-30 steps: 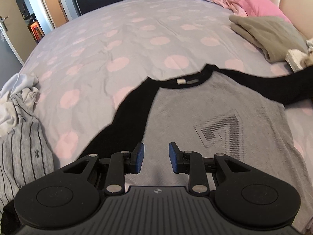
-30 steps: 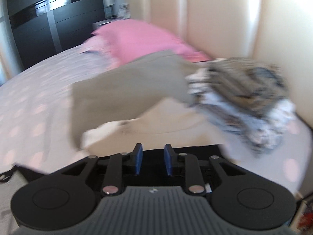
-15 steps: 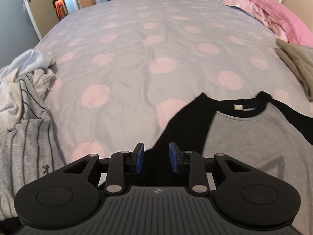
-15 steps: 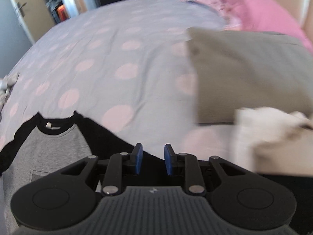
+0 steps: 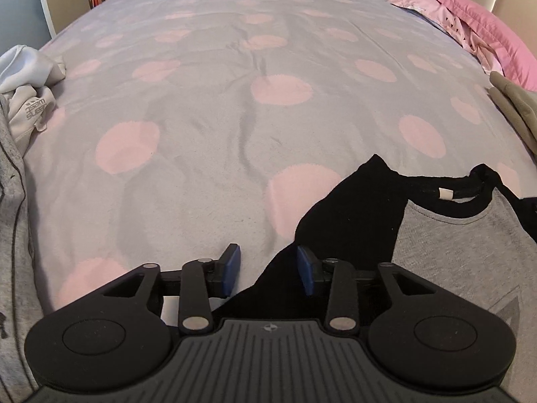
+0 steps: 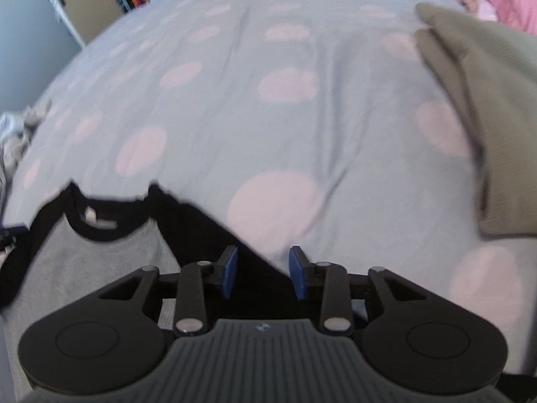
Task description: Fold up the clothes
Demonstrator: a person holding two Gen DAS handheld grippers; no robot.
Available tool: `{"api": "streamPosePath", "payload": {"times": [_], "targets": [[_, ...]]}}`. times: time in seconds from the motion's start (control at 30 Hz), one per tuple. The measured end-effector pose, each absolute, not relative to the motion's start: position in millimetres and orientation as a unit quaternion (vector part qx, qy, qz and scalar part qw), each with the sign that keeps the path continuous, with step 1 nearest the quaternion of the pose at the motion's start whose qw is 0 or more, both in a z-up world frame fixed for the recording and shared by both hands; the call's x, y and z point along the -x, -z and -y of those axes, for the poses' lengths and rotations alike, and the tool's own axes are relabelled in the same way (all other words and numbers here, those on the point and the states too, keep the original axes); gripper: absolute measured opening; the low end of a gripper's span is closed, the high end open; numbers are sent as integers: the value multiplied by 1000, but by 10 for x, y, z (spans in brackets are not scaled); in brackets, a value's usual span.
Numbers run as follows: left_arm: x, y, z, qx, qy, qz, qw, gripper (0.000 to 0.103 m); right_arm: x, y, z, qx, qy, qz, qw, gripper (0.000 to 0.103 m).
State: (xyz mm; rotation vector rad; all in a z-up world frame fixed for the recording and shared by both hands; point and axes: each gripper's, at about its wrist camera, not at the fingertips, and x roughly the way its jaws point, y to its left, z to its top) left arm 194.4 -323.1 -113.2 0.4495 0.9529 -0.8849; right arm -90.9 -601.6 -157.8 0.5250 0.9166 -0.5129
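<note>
Two grippers hover low over a bed [image 5: 208,107] covered in grey fabric with pink dots.

Shirt [image 5: 470,255]: grey body, black sleeves and black neckband, lying flat, face up, near the bed's near edge. White label visible inside the neckband. Part of a dark printed figure shows at the lower right of the left wrist view.

Left gripper [image 5: 268,270]: fingers apart and opening. The edge of the shirt's black sleeve [image 5: 349,215] runs through the gap between them; the blue pads do not press on it. One finger stands over bare bedcover, the other over black cloth.

Right gripper [image 6: 263,270]: fingers apart and opening, over the other black sleeve [image 6: 208,231], whose edge crosses the gap. No pad contact seen. This view is motion-blurred, so fine detail is unclear.

Other items on the bed:
- folded olive-grey garment [image 6: 480,100] toward the right edge, well apart from the shirt
- pink pillow [image 5: 483,23] at the far right corner, beside the headboard
- crumpled white cloth [image 5: 30,97] at the left edge
- grey striped garment [image 5: 10,201] at the left edge, just beside the white cloth
</note>
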Motion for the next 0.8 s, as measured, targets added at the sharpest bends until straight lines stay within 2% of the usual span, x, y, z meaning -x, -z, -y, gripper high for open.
{"api": "streamPosePath", "payload": {"times": [0.03, 0.07, 0.1, 0.13, 0.33, 0.57, 0.7, 0.8], "targets": [[-1930, 1137, 3233, -205, 412, -436, 774, 23, 884, 1589, 5962, -229, 242, -434, 837, 26], [-1914, 1132, 3233, -201, 418, -432, 773, 6, 866, 1589, 5921, -215, 243, -434, 840, 13], [-1889, 1120, 3240, -201, 420, -428, 775, 4, 859, 1570, 5902, -208, 244, -434, 842, 4], [-1864, 1108, 3248, -201, 422, -423, 776, 1, 854, 1543, 5893, -204, 246, -432, 843, 3], [-1877, 992, 3234, -201, 396, -402, 801, 0, 891, 1251, 5942, -180, 305, -375, 856, 2], [-1858, 1084, 3328, -224, 384, -423, 790, 3, 709, 1450, 5948, -167, 306, -441, 827, 5], [-1804, 948, 3253, -221, 378, -412, 799, 10, 845, 1280, 5982, -186, 318, -427, 826, 8], [-1755, 774, 3149, -223, 378, -403, 803, 11, 1064, 1026, 5975, -189, 326, -412, 829, 10]]}}
